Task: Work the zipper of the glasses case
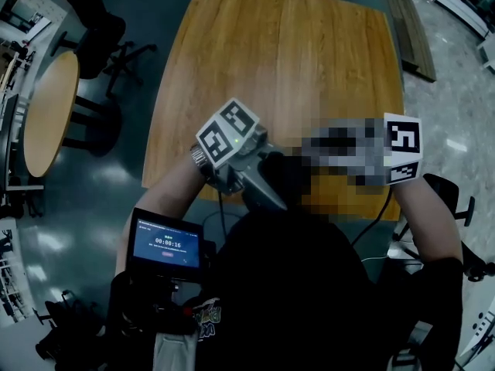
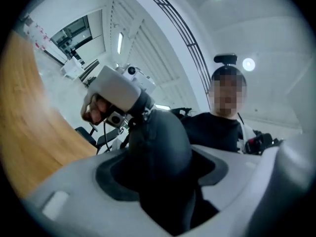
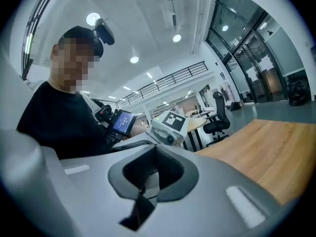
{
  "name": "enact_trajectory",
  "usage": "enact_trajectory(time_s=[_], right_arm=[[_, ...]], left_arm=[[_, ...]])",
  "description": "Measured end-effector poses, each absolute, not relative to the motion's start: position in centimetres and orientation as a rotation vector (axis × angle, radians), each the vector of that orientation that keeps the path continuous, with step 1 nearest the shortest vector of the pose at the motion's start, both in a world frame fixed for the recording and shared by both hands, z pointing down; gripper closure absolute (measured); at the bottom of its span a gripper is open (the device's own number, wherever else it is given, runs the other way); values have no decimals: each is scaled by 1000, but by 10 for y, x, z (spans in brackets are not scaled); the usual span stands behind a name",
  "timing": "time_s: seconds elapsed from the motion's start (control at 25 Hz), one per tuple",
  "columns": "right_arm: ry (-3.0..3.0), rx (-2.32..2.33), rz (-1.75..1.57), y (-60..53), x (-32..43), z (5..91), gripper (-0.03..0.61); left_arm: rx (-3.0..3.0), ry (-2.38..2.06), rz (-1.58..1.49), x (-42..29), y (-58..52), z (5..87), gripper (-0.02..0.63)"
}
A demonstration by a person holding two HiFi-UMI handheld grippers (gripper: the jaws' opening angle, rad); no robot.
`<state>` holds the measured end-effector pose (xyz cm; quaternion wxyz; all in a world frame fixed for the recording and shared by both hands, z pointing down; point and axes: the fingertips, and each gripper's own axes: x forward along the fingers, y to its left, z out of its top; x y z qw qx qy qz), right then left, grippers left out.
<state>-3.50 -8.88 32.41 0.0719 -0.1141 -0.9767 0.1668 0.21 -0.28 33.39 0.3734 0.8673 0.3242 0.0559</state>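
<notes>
The dark soft glasses case (image 2: pixel 159 152) stands up between the jaws of my left gripper (image 2: pixel 163 201). Those jaws stand wide, and a dark gap shows along the case's right side, so they are open around it. At the case's far end the zipper pull (image 2: pixel 142 113) meets my right gripper (image 2: pixel 116 96). In the right gripper view, my right gripper (image 3: pixel 142 201) is shut on the small dark pull tab (image 3: pixel 139 212). From the head view, both grippers hover over the near edge of the wooden table (image 1: pixel 278 60), the left gripper (image 1: pixel 271 195) by the case (image 1: pixel 289 175).
A round table (image 1: pixel 50 114) and office chairs (image 1: pixel 97 29) stand to the left. A small lit screen (image 1: pixel 166 246) sits at the person's left side. A wooden bench (image 1: pixel 410 29) lies at the far right. Another chair (image 1: pixel 456 199) is by the right arm.
</notes>
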Motion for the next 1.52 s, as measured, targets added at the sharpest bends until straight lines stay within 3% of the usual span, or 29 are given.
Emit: enact_trajectory(time_s=[0.2, 0.64, 1.16, 1.52], right_arm=[[-2911, -337, 297, -86, -38, 325, 575], [-2946, -326, 93, -78, -26, 311, 575], [-2864, 47, -329, -67, -17, 322, 575], [-2910, 480, -300, -100, -5, 336, 575]], left_arm=[[2188, 830, 118, -1, -5, 335, 342], [2178, 861, 151, -4, -4, 335, 341], [2114, 508, -506, -20, -83, 318, 337], [1864, -69, -840, -27, -155, 338, 339]])
